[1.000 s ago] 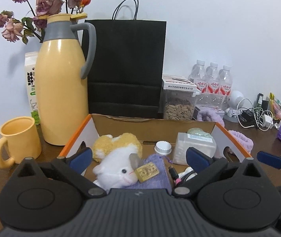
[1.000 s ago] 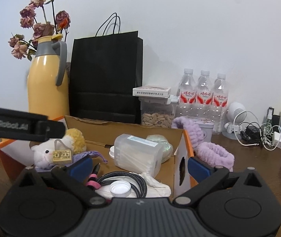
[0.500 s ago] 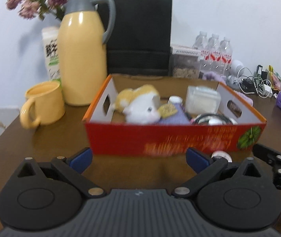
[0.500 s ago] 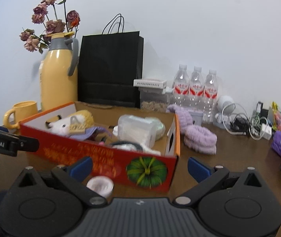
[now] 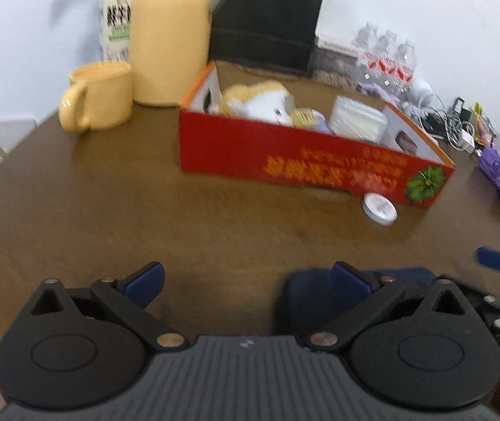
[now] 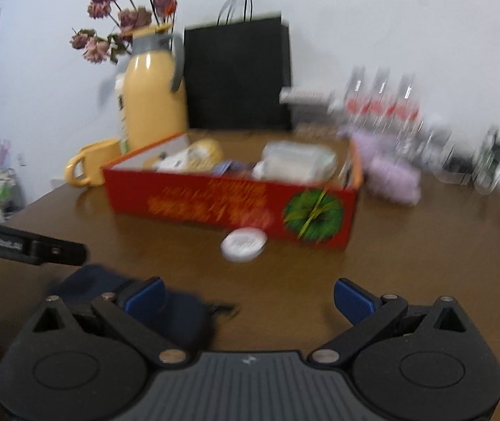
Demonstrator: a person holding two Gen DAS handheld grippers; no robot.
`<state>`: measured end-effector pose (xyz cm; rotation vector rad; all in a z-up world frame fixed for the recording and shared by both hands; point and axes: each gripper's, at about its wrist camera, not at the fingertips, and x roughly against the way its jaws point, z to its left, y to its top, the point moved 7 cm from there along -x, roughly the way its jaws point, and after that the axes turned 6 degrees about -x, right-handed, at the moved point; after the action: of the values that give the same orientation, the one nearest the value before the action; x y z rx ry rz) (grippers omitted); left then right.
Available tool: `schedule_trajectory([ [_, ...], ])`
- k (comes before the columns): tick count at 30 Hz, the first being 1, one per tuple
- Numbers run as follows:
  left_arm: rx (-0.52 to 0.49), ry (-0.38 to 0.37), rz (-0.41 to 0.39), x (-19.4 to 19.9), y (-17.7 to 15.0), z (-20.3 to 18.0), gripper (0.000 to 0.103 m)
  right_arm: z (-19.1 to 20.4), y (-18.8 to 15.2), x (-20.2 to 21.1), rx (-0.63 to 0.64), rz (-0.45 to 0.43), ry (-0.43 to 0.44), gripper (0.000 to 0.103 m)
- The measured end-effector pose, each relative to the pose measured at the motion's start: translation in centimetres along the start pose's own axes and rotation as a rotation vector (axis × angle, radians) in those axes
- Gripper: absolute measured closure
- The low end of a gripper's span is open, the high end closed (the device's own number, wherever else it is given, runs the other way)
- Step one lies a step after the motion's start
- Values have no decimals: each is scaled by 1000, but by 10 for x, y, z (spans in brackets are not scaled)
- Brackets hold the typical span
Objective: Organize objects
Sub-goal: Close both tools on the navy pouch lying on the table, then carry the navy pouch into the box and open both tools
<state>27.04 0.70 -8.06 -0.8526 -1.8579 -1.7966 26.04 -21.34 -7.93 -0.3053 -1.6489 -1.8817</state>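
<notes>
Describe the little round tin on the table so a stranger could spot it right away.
Find the red cardboard box on the brown table. On the tabletop against its front wall, near the green-emblem corner, lies the small round white-lidded tin. It is the only loose item outside the box there.

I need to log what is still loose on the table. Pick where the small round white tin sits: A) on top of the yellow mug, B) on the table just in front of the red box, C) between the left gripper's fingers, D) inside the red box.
B: the round white tin lies on the bare table against the red box's front wall, near the green emblem.
</notes>
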Motion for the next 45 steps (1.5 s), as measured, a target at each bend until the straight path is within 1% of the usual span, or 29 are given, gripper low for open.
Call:
schedule_trajectory([
  [2, 17, -21, 20, -1, -5, -5, 0, 4, -5, -2, -14, 28, 5, 0],
  [6, 65, -70, 39, -2, -10, -11, 0, 11, -11, 0, -45, 45, 34, 1],
  [8, 85, -72, 38, -3, -11, -13, 0, 13, -14, -1, -56, 56, 40, 3],
  [12, 86, -70, 31, -3, -12, -17, 0, 17, -16, -1, -88, 73, 74, 8],
  [16, 68, -94, 28, -2, -14, -27, 0, 22, -18, -2, -126, 95, 133, 21],
  [18, 54, -107, 26, -2, -15, -34, 0, 24, -19, -3, -125, 96, 140, 24],
  [20, 53, -92, 19, -2, -16, -35, 1, 25, -20, -3, -120, 94, 140, 26],
  [22, 52, -89, 17, -3, -16, -35, 1, 26, -20, -2, -122, 94, 149, 32],
  [25, 50, -88, 15, -3, -16, -35, 2, 27, -21, -2, -120, 93, 157, 34],
  [27, 48, -100, 12, -2, -16, -36, 8, 28, -21, -2, -120, 93, 158, 35],
  [28, 47, -115, 10, -1, -15, -38, 17, 28, -21, -2, -119, 91, 159, 36],
  [29, 47, -133, 8, 1, -15, -40, 28, 28, -21, -2, -118, 90, 162, 37],
  [31, 50, -139, 8, 2, -15, -43, 28, 29, -21, -1, -113, 84, 162, 40],
  [33, 51, -137, 5, 2, -15, -43, 30, 29, -20, -1, -111, 79, 160, 42],
  [35, 64, -137, 5, 3, -14, -41, 32, 29, -19, 0, -117, 70, 156, 46],
  [37, 70, -129, -3, 4, -12, -40, 34, 27, -17, 2, -127, 57, 151, 54],
  [40, 68, -126, -15, 7, -8, -40, 35, 23, -12, 4, -149, 34, 148, 61],
  [45, 64, -126, -45, 11, 2, -43, 35, 21, 0, 6, -156, -3, 139, 62],
])
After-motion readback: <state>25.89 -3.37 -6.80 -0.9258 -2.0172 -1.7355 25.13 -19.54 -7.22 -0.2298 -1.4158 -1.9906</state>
